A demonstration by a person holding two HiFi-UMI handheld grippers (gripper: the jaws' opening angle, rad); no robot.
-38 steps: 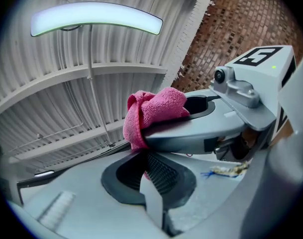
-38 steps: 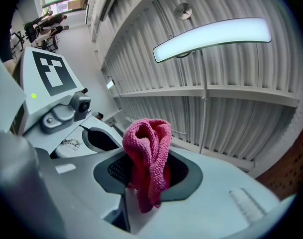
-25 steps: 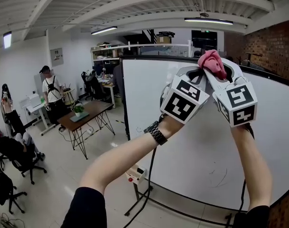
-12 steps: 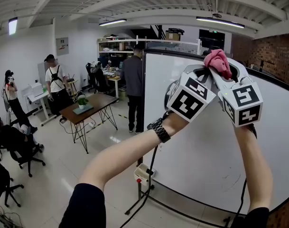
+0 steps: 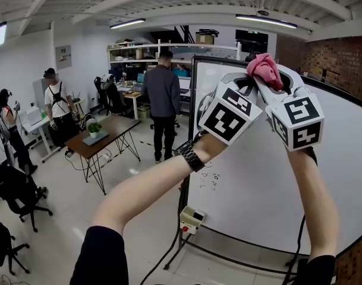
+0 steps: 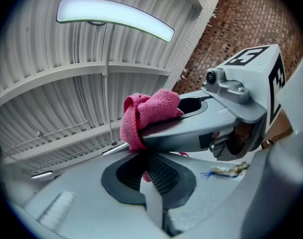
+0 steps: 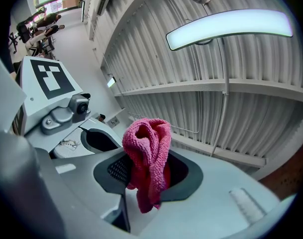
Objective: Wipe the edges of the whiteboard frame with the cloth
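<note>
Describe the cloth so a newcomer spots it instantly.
Start at the large white whiteboard with the black frame, right of the room. Near its top edge the left gripper and right gripper meet. Bunched at their tips is the fuzzy pink terry cloth, the only pink thing among grey plastic.

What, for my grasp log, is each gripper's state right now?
Left gripper: closed on the pink terry cloth.
Right gripper: closed on the same cloth.
</note>
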